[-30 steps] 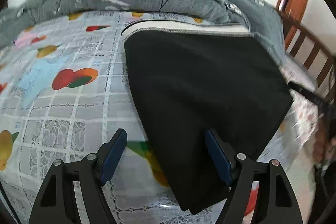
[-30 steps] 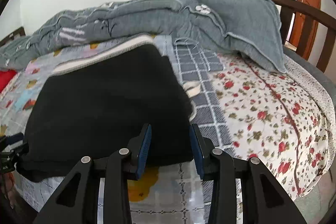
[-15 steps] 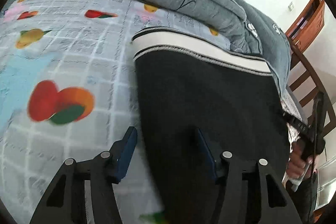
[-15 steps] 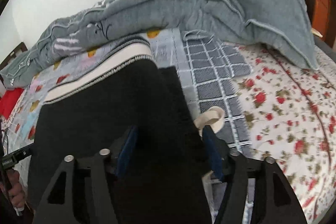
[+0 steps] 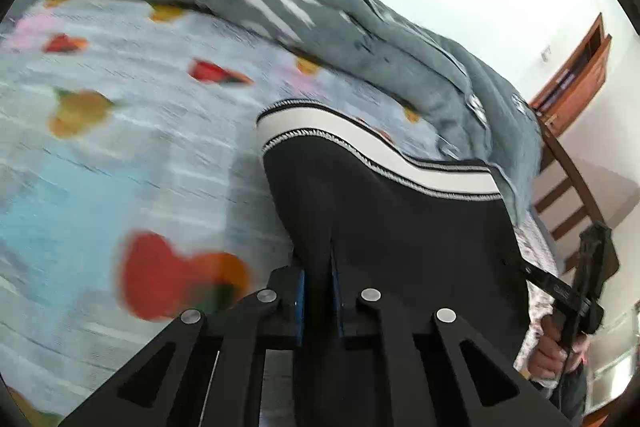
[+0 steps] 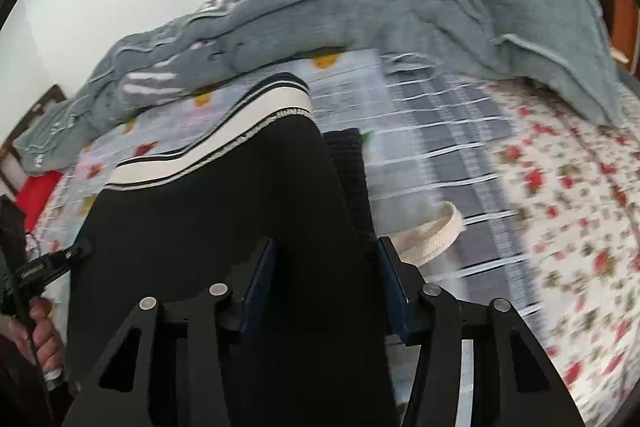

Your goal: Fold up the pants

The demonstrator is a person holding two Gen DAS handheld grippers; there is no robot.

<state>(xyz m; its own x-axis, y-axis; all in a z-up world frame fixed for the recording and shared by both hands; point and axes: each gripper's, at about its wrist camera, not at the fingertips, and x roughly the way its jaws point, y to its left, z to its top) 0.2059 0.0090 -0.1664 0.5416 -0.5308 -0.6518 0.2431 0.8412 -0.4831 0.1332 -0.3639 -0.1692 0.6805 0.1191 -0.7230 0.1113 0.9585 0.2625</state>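
- Two tools work one garment: the black pants (image 5: 400, 227) lie on the bed (image 5: 120, 155), white-striped waistband (image 5: 360, 143) at the far end, near the grey quilt (image 5: 360, 27)
- Left tool (image 5: 318, 291): its blue pads are drawn close together with a ridge of black cloth pinched between them, at the near left edge of the pants; the fabric rises to a peak there, so this corner looks gripped and lifted off the fruit-print sheet
- Right tool (image 6: 324, 283): its fingers stand apart, black fabric filling the gap between them at the near right edge, next to a ribbed black strip (image 6: 352, 179); a cream drawstring loop (image 6: 432, 239) lies just beside the right finger; I judge the grip here not yet made
- Step in hand, as I read it: taking hold of the near end to fold it up toward the waistband
- Next move calls for the right tool to close on the cloth without catching the drawstring, then both corners to rise level and travel together toward the waistband, so the fold lands square
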